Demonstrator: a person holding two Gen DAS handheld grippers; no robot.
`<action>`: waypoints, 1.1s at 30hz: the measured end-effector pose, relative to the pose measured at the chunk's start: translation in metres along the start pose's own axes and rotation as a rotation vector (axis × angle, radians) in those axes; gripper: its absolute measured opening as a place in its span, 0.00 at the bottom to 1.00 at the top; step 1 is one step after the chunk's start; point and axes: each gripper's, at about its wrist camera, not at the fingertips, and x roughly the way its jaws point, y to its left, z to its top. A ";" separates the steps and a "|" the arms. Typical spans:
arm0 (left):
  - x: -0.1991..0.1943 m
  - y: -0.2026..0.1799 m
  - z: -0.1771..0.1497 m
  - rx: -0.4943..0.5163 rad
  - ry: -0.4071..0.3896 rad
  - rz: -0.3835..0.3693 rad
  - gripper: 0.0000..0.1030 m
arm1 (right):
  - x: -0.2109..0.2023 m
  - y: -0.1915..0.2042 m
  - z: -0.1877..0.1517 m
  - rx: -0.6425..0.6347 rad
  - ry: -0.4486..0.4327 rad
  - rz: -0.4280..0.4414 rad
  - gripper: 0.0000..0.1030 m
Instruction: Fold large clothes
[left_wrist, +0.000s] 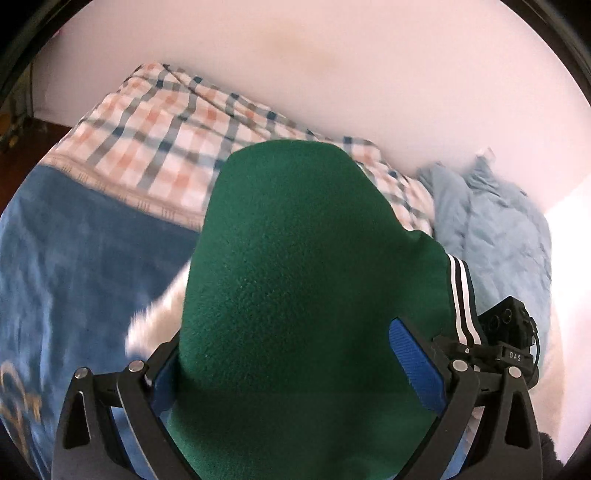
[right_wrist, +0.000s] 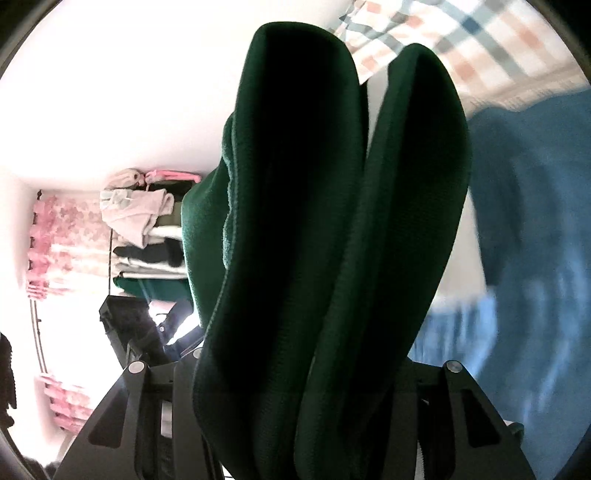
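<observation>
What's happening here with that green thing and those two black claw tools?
A person is folding clothes over a bed, with a two-finger gripper in each hand. Both hold the same green fleece garment: it fills the left gripper and hangs in thick doubled folds from the right gripper. A black-and-white striped trim shows at one edge. Below lie a blue blanket, a plaid sheet and a crumpled light-blue garment. The green piece is lifted, not yet laid flat.

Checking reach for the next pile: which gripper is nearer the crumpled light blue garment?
Left, judging by views. The left gripper has the light blue garment just ahead to its right; the right gripper view doesn't show it. Both hold the green fleece.
</observation>
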 end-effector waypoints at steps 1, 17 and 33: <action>0.019 0.009 0.012 0.008 0.004 0.012 0.98 | 0.016 -0.007 0.025 0.004 0.009 -0.002 0.48; 0.085 0.036 0.007 0.148 0.071 0.292 0.98 | 0.076 -0.023 0.114 -0.066 -0.019 -0.646 0.80; -0.131 -0.069 -0.079 0.285 -0.073 0.495 0.99 | 0.001 0.194 -0.150 -0.280 -0.305 -1.205 0.92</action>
